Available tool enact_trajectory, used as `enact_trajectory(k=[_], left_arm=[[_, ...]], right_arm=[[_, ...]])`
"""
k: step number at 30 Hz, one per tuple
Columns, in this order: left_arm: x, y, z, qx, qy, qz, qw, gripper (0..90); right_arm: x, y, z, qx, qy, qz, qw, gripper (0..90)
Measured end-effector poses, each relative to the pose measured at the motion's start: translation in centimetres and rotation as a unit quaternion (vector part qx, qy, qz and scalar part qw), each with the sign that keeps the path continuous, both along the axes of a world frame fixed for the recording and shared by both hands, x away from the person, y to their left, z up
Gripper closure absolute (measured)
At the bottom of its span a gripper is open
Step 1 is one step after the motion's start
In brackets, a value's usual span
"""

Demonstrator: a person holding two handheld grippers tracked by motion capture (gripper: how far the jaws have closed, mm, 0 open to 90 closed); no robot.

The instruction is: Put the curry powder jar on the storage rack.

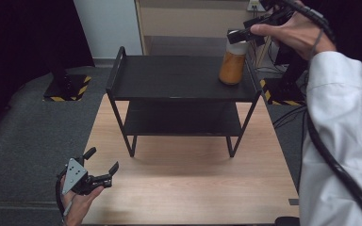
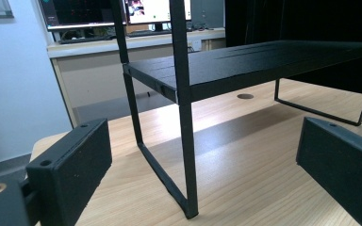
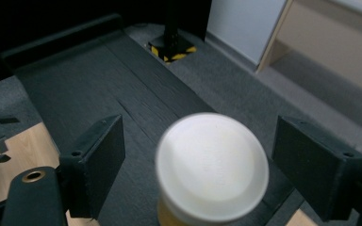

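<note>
Orange-filled clear plastic jar (image 1: 232, 63) with a broad white lid (image 3: 212, 165), standing upright on the top board of a black two-tier metal-framed shelf (image 1: 169, 77), near that board's right rear corner. Contents orange and opaque-looking, reaching most of the way up the jar; too blurred to say whether powder, paste or liquid. Lower body of the jar cut off at the bottom edge of the right gripper view, with just a sliver of orange beneath the lid.

Right gripper (image 1: 239, 35) poised at the jar's lid, held by the right hand (image 1: 296, 32) in a white sleeve (image 1: 339, 132). Jaws spread wide, one on each side of the lid with clear gaps, gripping nothing.

Lower board of the shelf bare and in shadow. Shelf resting on a light wooden table (image 1: 188, 188), toward its far half.

Left gripper (image 1: 100, 170) low over the near left corner of the table, held by the left hand (image 1: 78, 202), well apart from the shelf. Jaws parted wide, empty, pointing toward a front leg of the shelf (image 2: 186, 141).

Black cable (image 1: 339, 169) trailing down along the sleeve, cut off at the frame's lower right. Beyond the table, grey carpet (image 1: 23, 122) and a black-and-yellow striped base plate (image 1: 68, 87); upper left of the room lost in darkness. Monitors (image 2: 122, 10) on a far counter, their screens too small to read.
</note>
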State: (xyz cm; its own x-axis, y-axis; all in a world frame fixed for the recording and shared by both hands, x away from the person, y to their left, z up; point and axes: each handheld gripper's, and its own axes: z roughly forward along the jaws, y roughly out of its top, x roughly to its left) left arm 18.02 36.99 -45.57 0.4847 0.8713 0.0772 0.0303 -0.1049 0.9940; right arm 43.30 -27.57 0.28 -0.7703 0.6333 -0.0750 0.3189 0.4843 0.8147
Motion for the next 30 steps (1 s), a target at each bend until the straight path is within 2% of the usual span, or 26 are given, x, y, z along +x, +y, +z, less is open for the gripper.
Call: enact_trajectory(k=[1,2,4,8,10,12,16,19,20,23,30], left_arm=[[0.1,-0.1,0.0,0.003,0.000,-0.002,1.0000,3.0],[0.1,-0.1,0.0,0.003,0.000,-0.002,1.0000,3.0],[0.1,-0.2,0.1,0.004,0.000,-0.004,1.0000,3.1],[0.0,-0.3,0.1,0.006,0.000,-0.005,1.0000,3.0],[0.0,-0.3,0.2,0.005,0.001,-0.006,1.0000,3.0],[0.0,-0.3,0.2,0.005,0.002,-0.006,1.0000,3.0],[0.0,-0.4,0.2,0.007,0.001,-0.007,1.0000,3.0],[0.0,-0.4,0.2,0.006,0.000,-0.008,1.0000,3.0],[0.1,-0.4,0.2,0.007,0.000,-0.009,0.9999,3.0],[0.1,-0.5,0.2,0.008,0.002,-0.010,0.9999,3.0],[0.2,-0.6,0.2,0.012,0.002,-0.012,0.9999,3.0]], right_arm=[[-1.1,-0.3,1.1,-0.003,-0.010,0.006,0.9999,17.3],[-1.1,-0.3,1.1,-0.003,-0.010,0.006,0.9999,17.3],[-2.6,-0.9,2.0,0.001,-0.025,0.019,0.9995,16.0],[-5.1,-1.5,2.8,-0.011,-0.043,0.052,0.9977,15.9],[-6.6,-2.0,2.5,-0.009,-0.048,0.064,0.9967,15.7],[-8.1,-2.3,1.9,-0.021,-0.048,0.078,0.9955,15.6],[-9.9,-2.6,1.0,-0.034,-0.053,0.091,0.9939,15.6],[-11.9,-3.5,-0.5,-0.033,-0.062,0.105,0.9920,15.5],[-11.9,-3.5,-0.5,-0.033,-0.062,0.105,0.9920,15.5],[-13.4,-4.0,-1.6,-0.043,-0.067,0.116,0.9900,15.4],[-16.1,-5.3,-4.6,-0.032,-0.084,0.141,0.9860,15.2]])
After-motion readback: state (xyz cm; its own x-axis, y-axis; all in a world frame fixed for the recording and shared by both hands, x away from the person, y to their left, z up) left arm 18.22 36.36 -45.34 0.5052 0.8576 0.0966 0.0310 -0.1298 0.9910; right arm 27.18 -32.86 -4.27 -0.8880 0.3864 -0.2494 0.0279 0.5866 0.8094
